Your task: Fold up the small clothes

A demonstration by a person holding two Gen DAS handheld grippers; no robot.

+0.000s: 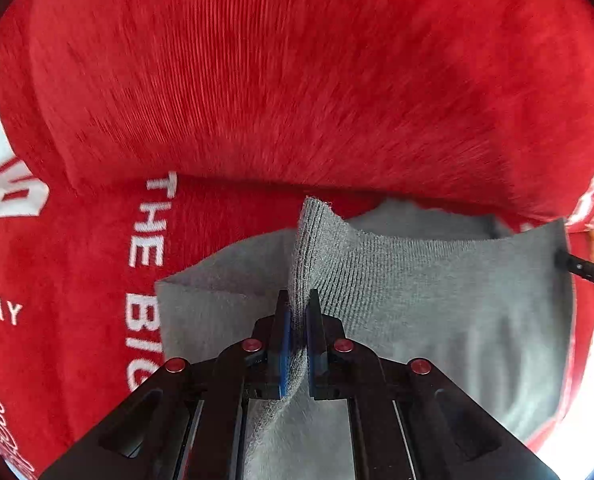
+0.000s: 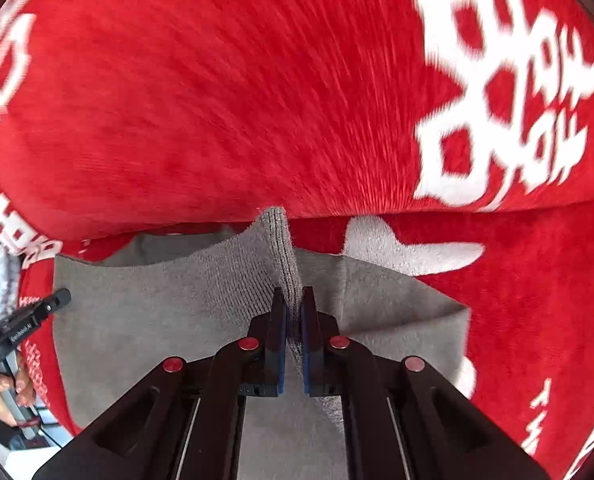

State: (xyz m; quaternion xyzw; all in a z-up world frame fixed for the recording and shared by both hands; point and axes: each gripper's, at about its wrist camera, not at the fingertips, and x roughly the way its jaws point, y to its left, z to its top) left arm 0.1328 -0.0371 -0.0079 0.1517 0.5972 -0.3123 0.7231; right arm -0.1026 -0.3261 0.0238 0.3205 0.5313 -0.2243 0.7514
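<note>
Pinching the grey knit garment at its ribbed edge, my left hand-held gripper has its jaws clamped on a raised fold of the fabric. Across the cloth, my right hand-held gripper is clamped the same way on the opposite ribbed edge. The garment lies between them on a red blanket with white lettering, its held edge lifted, the rest resting flat. I judge this to be the start of a fold: next I need both edges carried over together, level and taut, then laid down squarely.
</note>
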